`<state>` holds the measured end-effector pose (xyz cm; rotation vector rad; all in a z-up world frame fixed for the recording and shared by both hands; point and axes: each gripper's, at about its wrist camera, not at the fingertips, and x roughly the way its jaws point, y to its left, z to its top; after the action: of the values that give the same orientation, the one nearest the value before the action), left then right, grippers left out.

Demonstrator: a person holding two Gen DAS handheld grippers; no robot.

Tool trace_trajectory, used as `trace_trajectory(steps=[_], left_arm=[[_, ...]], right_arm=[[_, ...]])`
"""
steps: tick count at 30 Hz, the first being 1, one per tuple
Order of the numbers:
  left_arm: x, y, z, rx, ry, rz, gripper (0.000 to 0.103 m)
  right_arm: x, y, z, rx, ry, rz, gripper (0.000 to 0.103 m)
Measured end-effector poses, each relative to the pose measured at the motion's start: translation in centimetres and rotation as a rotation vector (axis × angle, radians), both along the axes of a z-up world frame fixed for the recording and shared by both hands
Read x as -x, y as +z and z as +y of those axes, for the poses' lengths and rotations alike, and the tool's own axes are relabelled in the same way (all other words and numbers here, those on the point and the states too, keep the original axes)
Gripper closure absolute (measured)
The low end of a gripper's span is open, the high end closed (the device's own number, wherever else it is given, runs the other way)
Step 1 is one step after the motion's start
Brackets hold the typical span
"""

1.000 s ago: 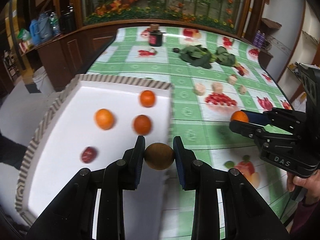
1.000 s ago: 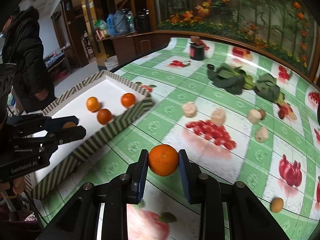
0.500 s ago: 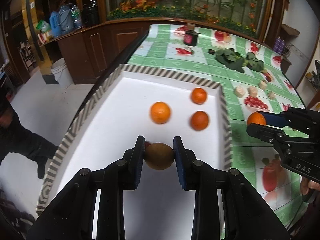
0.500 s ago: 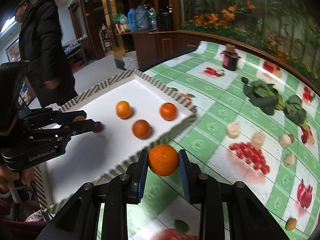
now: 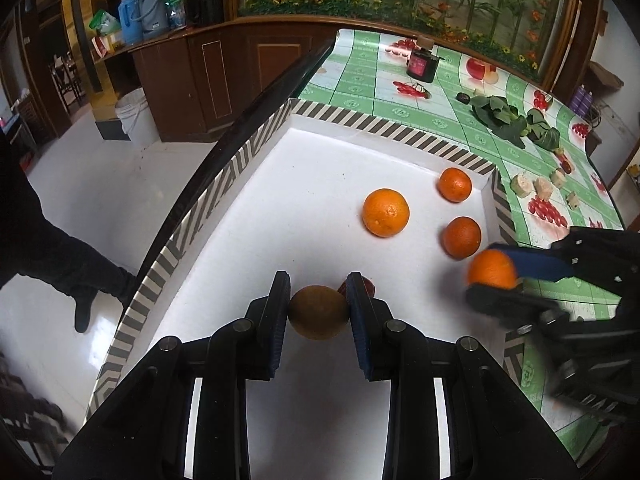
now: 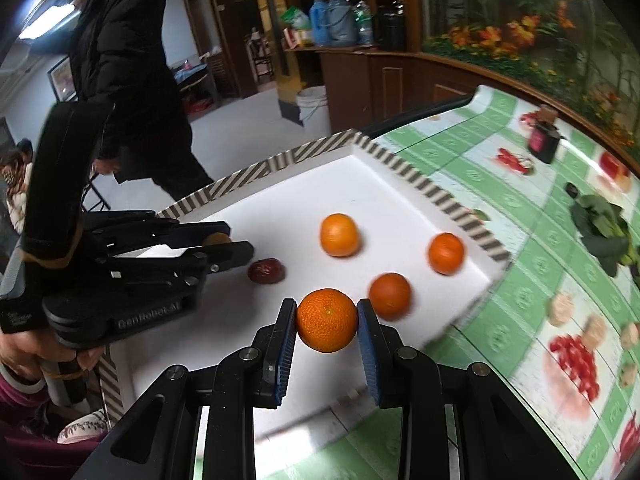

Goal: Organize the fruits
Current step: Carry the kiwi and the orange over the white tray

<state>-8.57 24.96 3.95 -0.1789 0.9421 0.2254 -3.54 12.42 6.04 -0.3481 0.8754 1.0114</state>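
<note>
Left gripper [image 5: 318, 312]: we see it clamped on a brown, matte kiwi [image 5: 318, 311], over the tray's near end.
Right gripper [image 6: 327, 320]: clamped on a dimpled mandarin [image 6: 327, 320], above the white tray [image 6: 384, 196] near its table-side edge.
In tray: three oranges [image 5: 385, 212] toward the far right corner; a dark red fruit [image 6: 265, 271] just beyond the left fingers.
Around: leafy greens [image 5: 500, 118] on the checked tablecloth [image 5: 400, 104].
</note>
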Motion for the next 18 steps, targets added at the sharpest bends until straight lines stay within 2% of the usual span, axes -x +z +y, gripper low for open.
trace_trajectory(steps=[11, 18], left_arm=[[-0.1, -0.7, 1.3, 0.016, 0.036, 0.017, 0.075], [-0.2, -1.2, 1.7, 0.024, 0.059, 0.051, 0.074]], right_arm=[[-0.2, -2.8, 2.7, 0.089, 0.045, 0.013, 0.074], [0.1, -3.4, 2.9, 0.087, 0.029, 0.007, 0.071]])
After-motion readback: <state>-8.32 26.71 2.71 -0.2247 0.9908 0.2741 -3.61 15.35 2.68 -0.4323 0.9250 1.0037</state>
